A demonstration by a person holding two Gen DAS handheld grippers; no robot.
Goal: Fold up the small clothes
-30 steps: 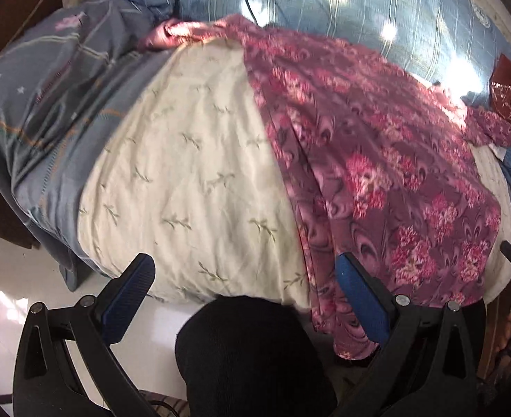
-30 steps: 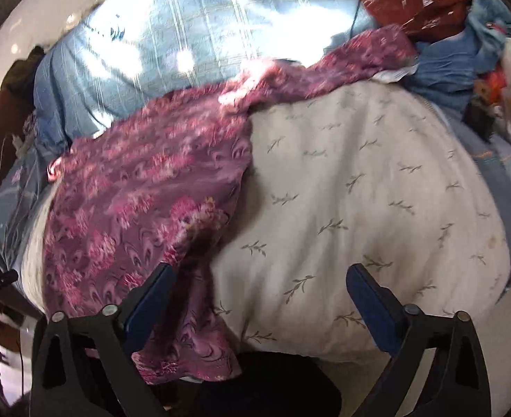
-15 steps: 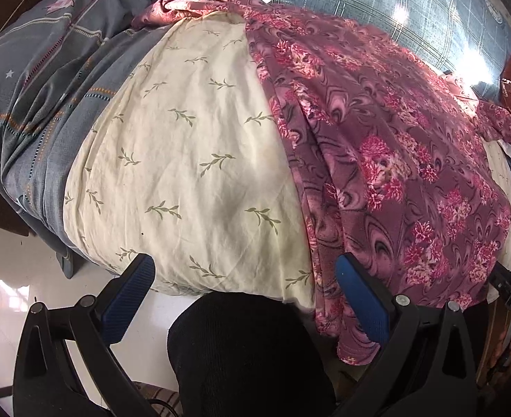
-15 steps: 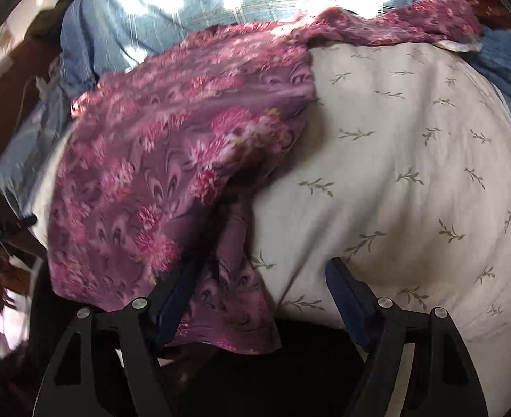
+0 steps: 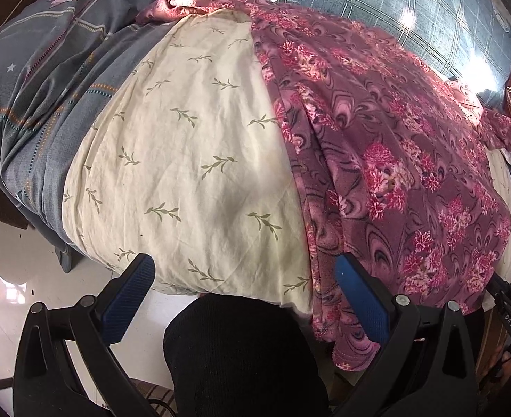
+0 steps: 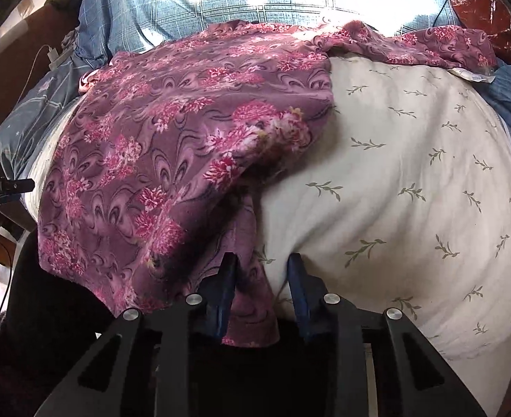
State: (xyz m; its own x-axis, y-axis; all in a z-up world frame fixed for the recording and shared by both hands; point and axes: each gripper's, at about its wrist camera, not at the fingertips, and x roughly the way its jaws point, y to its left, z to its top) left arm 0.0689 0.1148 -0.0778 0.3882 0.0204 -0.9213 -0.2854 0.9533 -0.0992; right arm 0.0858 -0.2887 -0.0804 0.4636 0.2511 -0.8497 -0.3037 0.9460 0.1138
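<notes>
While the left tool (image 5: 245, 295) gapes, the right tool (image 6: 262, 278) nips the floral garment (image 6: 172, 160) (cream quilt (image 6: 394, 191) beneath).

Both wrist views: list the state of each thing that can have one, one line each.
Purple floral fabric garment: spread out unfolded, one edge bunched, hem hanging over the near side.
Cream leaf-print quilt: lying flat under the garment.
Left gripper: open, empty, short of the garment.
Right gripper: jaws narrowed around the garment's hanging hem; full contact cannot be told.
</notes>
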